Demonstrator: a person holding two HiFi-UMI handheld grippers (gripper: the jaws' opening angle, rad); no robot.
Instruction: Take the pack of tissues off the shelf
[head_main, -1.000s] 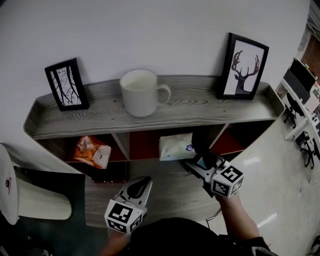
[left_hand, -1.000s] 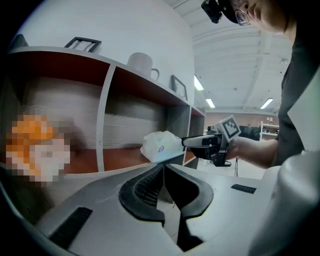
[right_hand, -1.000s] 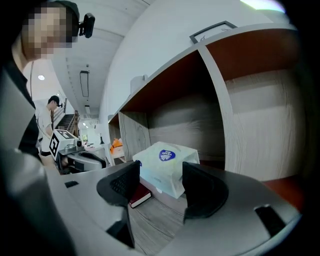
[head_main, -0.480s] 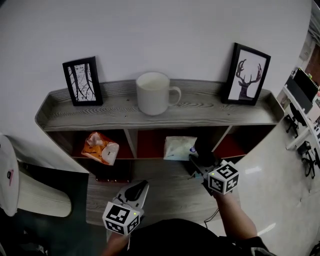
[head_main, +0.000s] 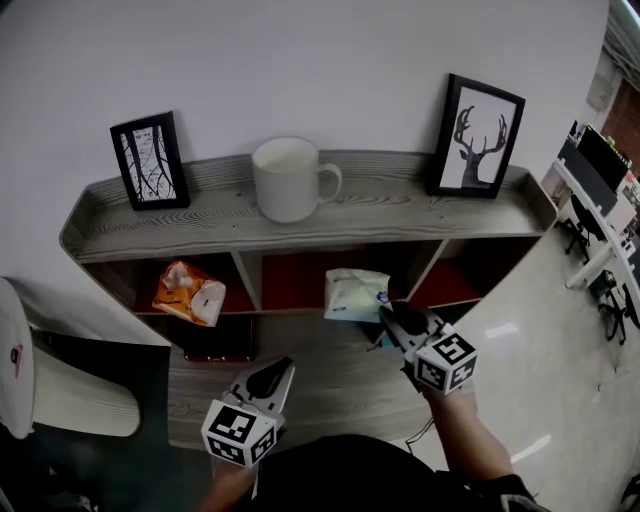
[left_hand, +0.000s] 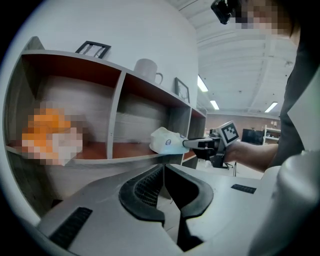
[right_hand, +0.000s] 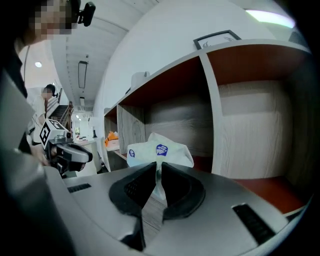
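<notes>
The pack of tissues (head_main: 355, 294), pale green-white with a blue logo, lies at the front of the middle cubby of the grey wooden shelf (head_main: 400, 215). My right gripper (head_main: 388, 314) reaches it from the right. Its jaws have just been closing, and the pack's near edge is pinched between the pads. In the right gripper view the pack (right_hand: 159, 150) bulges just beyond my right gripper (right_hand: 159, 167). My left gripper (head_main: 275, 372) hangs lower left over the bottom board, shut and empty. From the left gripper view, the pack (left_hand: 167, 141) and the right gripper (left_hand: 192, 144) show beyond my left gripper (left_hand: 164, 170).
A white mug (head_main: 290, 178) and two framed pictures (head_main: 150, 160) (head_main: 475, 135) stand on the shelf top. An orange snack bag (head_main: 188, 292) fills the left cubby. A dark flat object (head_main: 217, 345) lies on the lower board. A white round object (head_main: 40, 380) stands at far left.
The right gripper's jaws have closed from wide open onto the pack's near edge, and the pack now looks crumpled there. The left gripper has stayed in place.
</notes>
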